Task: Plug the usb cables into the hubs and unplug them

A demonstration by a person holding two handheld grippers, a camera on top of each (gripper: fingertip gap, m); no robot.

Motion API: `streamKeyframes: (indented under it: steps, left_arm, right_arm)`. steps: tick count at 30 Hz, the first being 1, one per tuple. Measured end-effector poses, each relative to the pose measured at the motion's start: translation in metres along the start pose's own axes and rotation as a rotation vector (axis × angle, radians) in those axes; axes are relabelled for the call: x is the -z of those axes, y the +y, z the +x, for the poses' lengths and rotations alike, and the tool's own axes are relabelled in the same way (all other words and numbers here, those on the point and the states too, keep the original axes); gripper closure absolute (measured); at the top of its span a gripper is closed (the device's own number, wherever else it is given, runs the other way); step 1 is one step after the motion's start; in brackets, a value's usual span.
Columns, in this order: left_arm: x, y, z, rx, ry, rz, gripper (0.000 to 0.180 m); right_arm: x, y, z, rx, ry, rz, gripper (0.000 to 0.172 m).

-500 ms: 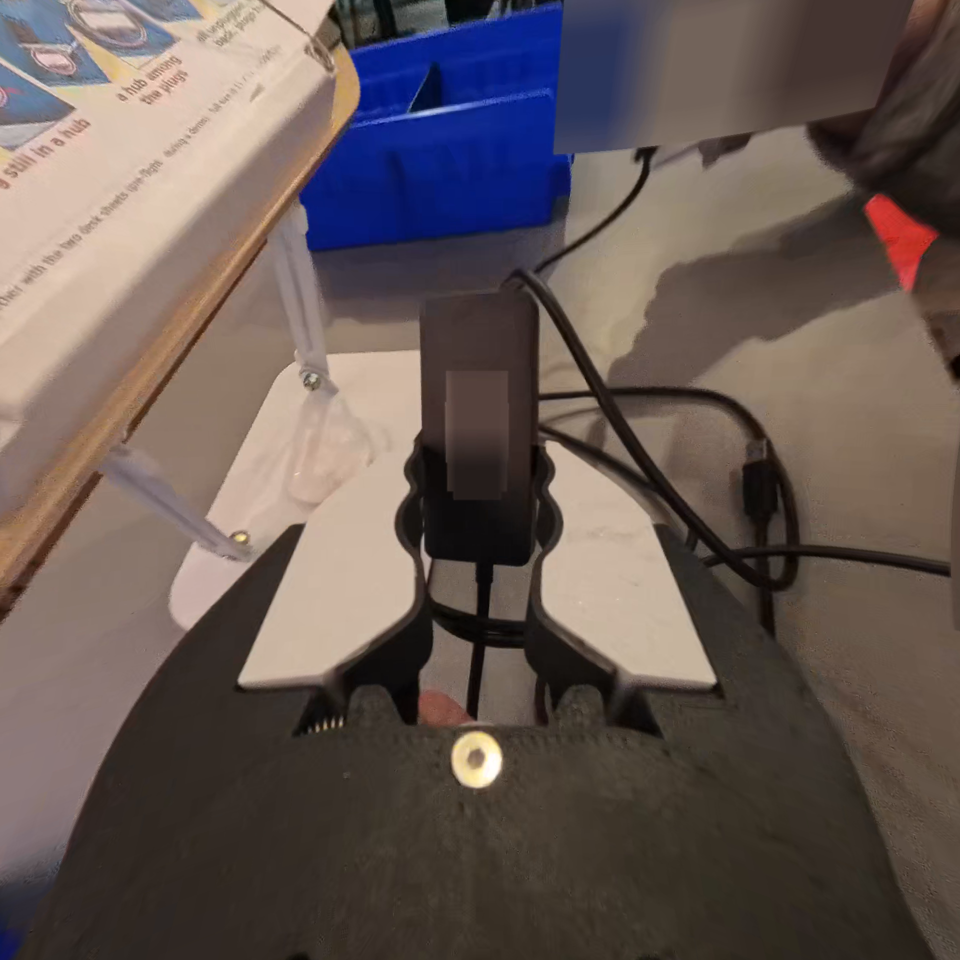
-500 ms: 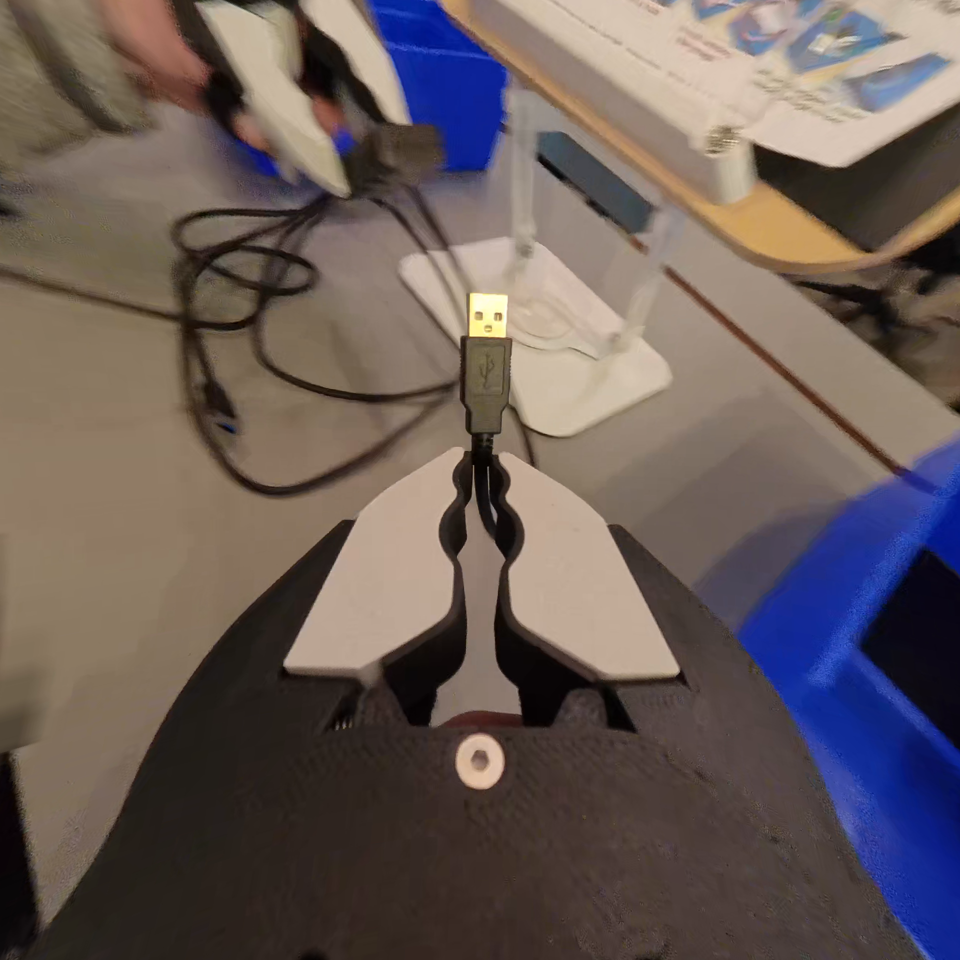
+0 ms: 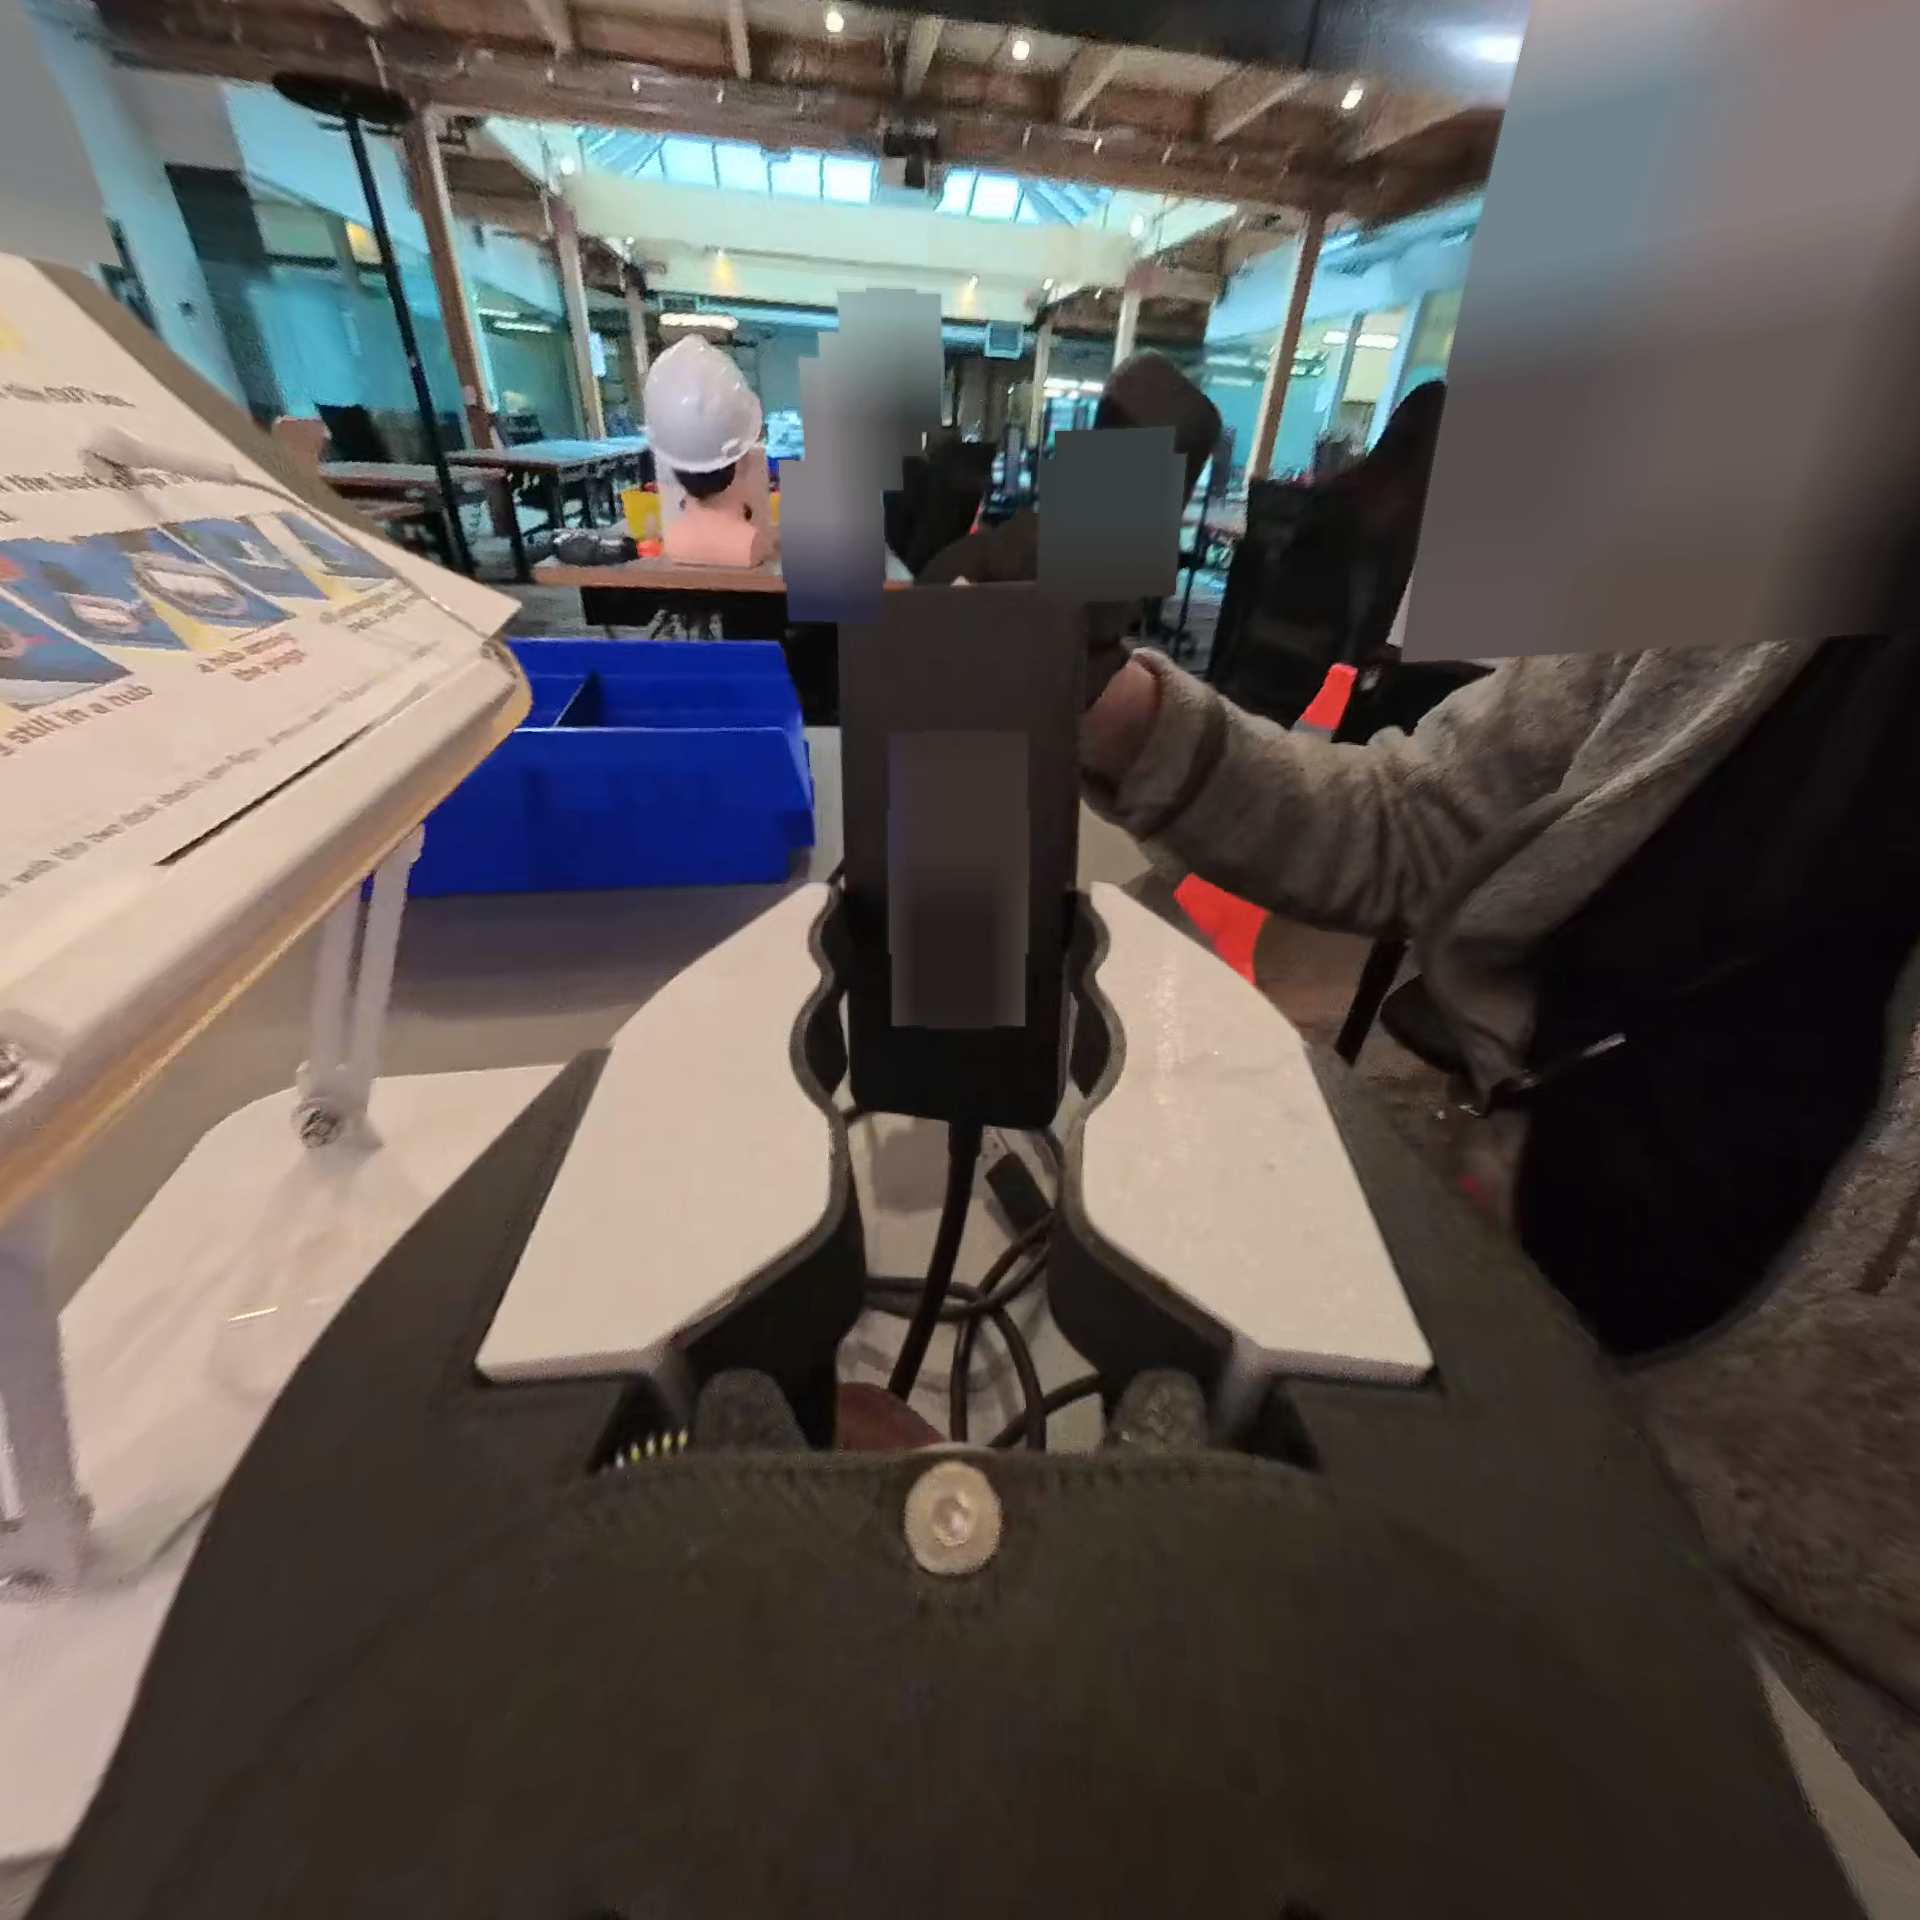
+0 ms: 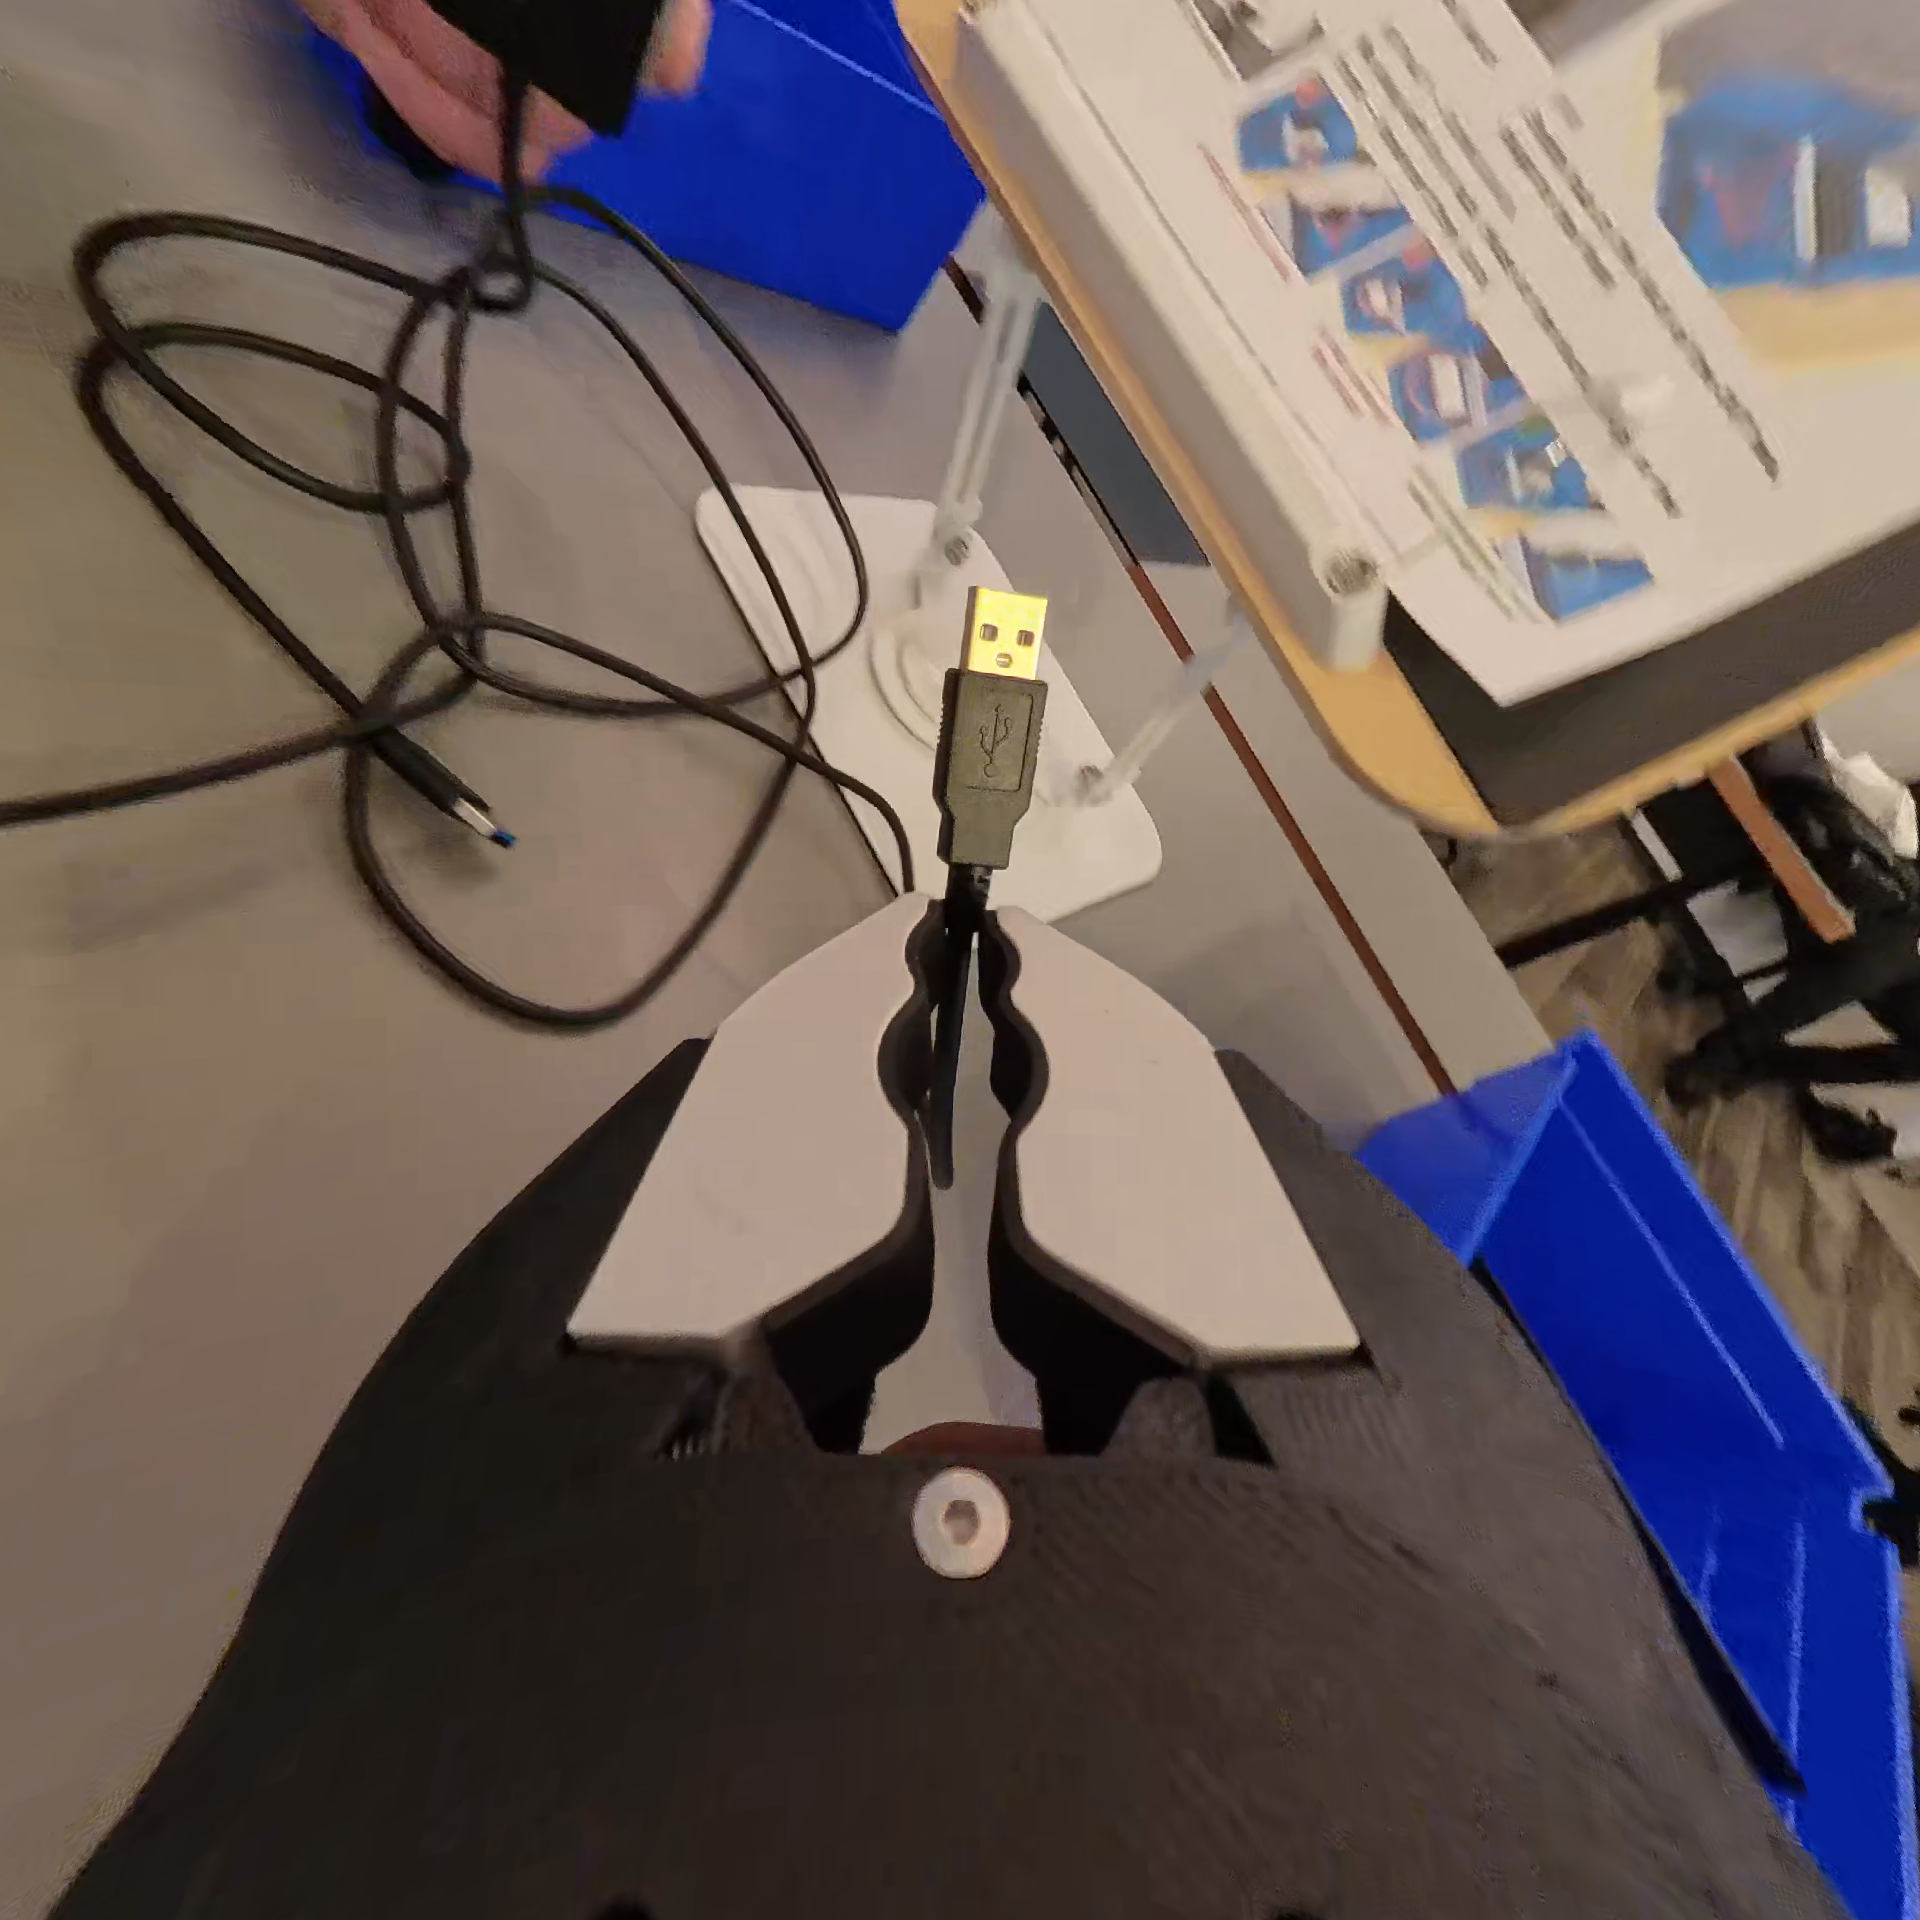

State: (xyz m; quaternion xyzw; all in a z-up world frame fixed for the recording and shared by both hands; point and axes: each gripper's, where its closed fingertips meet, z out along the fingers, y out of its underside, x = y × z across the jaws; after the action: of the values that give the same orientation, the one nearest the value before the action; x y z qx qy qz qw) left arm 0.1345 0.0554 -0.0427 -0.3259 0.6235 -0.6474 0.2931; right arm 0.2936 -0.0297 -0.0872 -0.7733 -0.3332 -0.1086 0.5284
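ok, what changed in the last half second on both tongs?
The left tongs tilted up with the black hub: their view looked down at the table before and now looks out across the room. The right tongs shifted, so the loose cables and stand base sit differently in their view. Unchanged: the hub is clamped as before, and the cable behind the gold USB plug is still pinched. Nothing plugged in yet.

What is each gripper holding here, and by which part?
Left gripper clamps the flat black USB hub by its lower end. Right gripper pinches the black USB cable just behind its gold-tipped plug.
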Motion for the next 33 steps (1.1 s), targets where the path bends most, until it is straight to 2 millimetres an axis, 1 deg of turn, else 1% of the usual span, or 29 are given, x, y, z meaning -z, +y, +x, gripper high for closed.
streamKeyframes:
  steps: [2,4,7,9,12,14,17,18,20,21,22,25,28,30,33]
  left_arm:
    - [-0.004,0.003,0.003,0.030,0.057,0.044,0.141]
    - [-0.008,0.006,0.007,0.058,0.098,0.074,0.141]
    - [-0.014,0.016,0.010,0.091,0.125,0.055,0.140]
    - [-0.017,0.030,0.010,0.101,0.131,-0.008,0.140]
    - [-0.022,0.048,0.012,0.130,0.147,-0.064,0.140]
    - [-0.026,0.055,0.016,0.143,0.173,-0.077,0.140]
    - [-0.030,0.060,0.019,0.148,0.199,-0.100,0.140]
    - [-0.031,0.061,0.020,0.155,0.205,-0.100,0.140]
    - [-0.031,0.064,0.020,0.164,0.209,-0.101,0.140]
    - [-0.031,0.065,0.021,0.167,0.214,-0.102,0.140]
    - [-0.031,0.065,0.021,0.170,0.216,-0.098,0.140]
    - [-0.030,0.065,0.020,0.180,0.220,-0.081,0.140]
    - [-0.029,0.064,0.021,0.191,0.237,-0.067,0.140]
    - [-0.030,0.064,0.023,0.195,0.250,-0.067,0.140]
    - [-0.031,0.065,0.026,0.197,0.264,-0.070,0.140]
  right_arm:
    - [-0.004,-0.014,-0.009,0.074,-0.014,0.021,0.165]
    - [-0.008,-0.024,-0.019,0.112,-0.041,0.033,0.165]
    - [-0.017,-0.023,-0.034,0.144,-0.090,0.013,0.165]
    - [-0.026,-0.012,-0.050,0.184,-0.149,-0.029,0.165]
    - [-0.040,0.018,-0.079,0.233,-0.284,-0.158,0.165]
    - [-0.045,0.032,-0.096,0.233,-0.388,-0.220,0.165]
    - [-0.045,0.048,-0.117,0.199,-0.542,-0.304,0.165]
    - [-0.047,0.053,-0.121,0.190,-0.570,-0.324,0.165]
    - [-0.048,0.053,-0.124,0.109,-0.620,-0.327,0.165]
    - [-0.048,0.052,-0.124,0.069,-0.637,-0.326,0.157]
    - [-0.050,0.051,-0.120,0.033,-0.630,-0.320,0.145]
    - [-0.045,0.046,-0.113,-0.026,-0.611,-0.305,0.139]
    - [-0.037,0.031,-0.115,-0.022,-0.603,-0.235,0.138]
    - [-0.032,0.021,-0.123,-0.084,-0.680,-0.192,0.139]
    - [-0.043,0.025,-0.126,-0.185,-0.781,-0.211,0.143]
